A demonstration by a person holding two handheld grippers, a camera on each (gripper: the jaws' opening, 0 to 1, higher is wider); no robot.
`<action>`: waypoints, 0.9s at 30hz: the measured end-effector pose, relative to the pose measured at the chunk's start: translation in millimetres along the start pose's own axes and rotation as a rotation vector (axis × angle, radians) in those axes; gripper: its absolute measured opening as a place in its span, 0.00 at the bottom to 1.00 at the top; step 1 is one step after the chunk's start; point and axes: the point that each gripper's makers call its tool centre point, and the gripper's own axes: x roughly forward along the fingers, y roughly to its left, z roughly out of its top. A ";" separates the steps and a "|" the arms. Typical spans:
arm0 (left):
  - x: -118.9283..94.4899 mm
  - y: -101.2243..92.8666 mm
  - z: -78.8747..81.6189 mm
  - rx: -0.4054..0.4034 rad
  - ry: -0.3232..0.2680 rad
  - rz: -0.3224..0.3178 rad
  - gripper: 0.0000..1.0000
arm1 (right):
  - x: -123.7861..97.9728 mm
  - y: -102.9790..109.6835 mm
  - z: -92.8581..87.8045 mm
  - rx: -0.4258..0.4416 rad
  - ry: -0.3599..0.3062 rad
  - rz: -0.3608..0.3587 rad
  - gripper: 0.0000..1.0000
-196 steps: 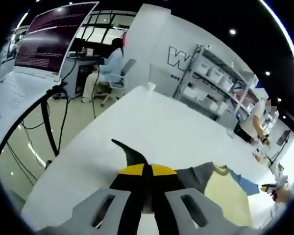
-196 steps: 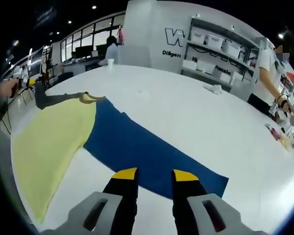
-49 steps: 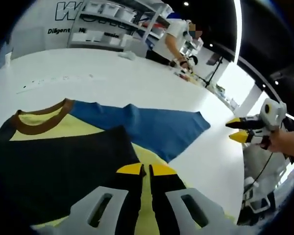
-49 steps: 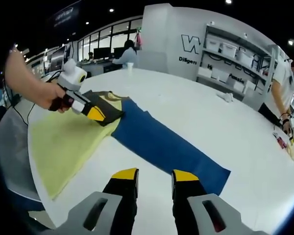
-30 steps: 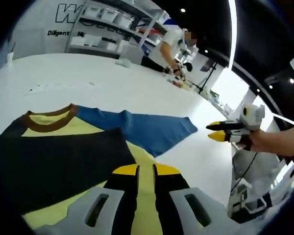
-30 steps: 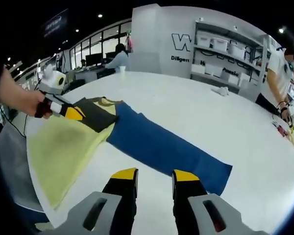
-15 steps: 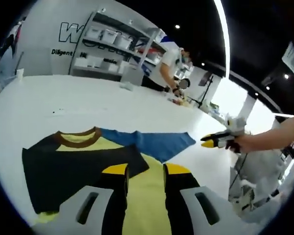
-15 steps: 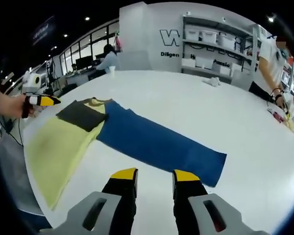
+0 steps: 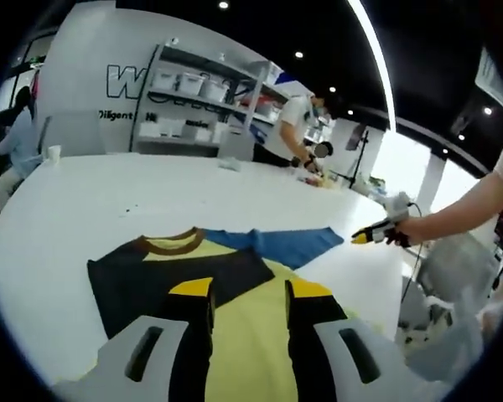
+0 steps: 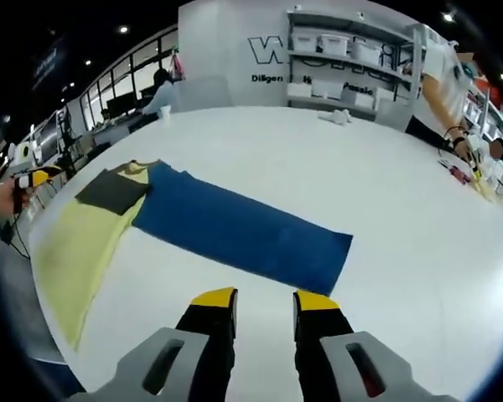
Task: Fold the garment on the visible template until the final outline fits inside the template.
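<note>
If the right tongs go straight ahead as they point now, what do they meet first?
Probably bare white table, then the near edge of the blue sleeve that lies flat ahead of the right tongs. Nothing stands between, though depth is hard to judge here.

A pale yellow body [image 10: 80, 239], a dark charcoal sleeve [image 9: 163, 280] folded over it and a brown-trimmed collar [image 9: 169, 244] are seen on the T-shirt [image 9: 243, 327]. A plain deep blue template [image 10: 235, 226] is laid on a white bench [image 10: 386, 193]. The left claw [image 9: 250, 295] and right claw [image 10: 265, 303] are black with yellow tips on grey housings. White shelving [image 9: 205, 109] is seen behind.
</note>
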 end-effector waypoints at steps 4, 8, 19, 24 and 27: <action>-11.9 0.0 -0.7 0.044 0.001 0.022 0.31 | 4.8 -17.8 -3.1 0.054 0.015 -0.030 0.19; -22.4 -1.4 -3.3 0.050 0.002 0.033 0.31 | 8.0 -26.8 -12.2 0.082 0.050 -0.063 0.19; -41.1 -0.1 -10.1 0.053 0.014 0.073 0.31 | 20.6 -30.7 -8.8 0.153 0.040 -0.073 0.17; -47.2 5.2 -10.0 0.047 0.016 0.091 0.30 | 23.8 -31.2 -11.9 0.184 0.049 -0.079 0.14; -49.6 7.8 -10.0 0.043 0.015 0.100 0.30 | 26.3 -33.3 -14.0 0.171 0.052 -0.090 0.12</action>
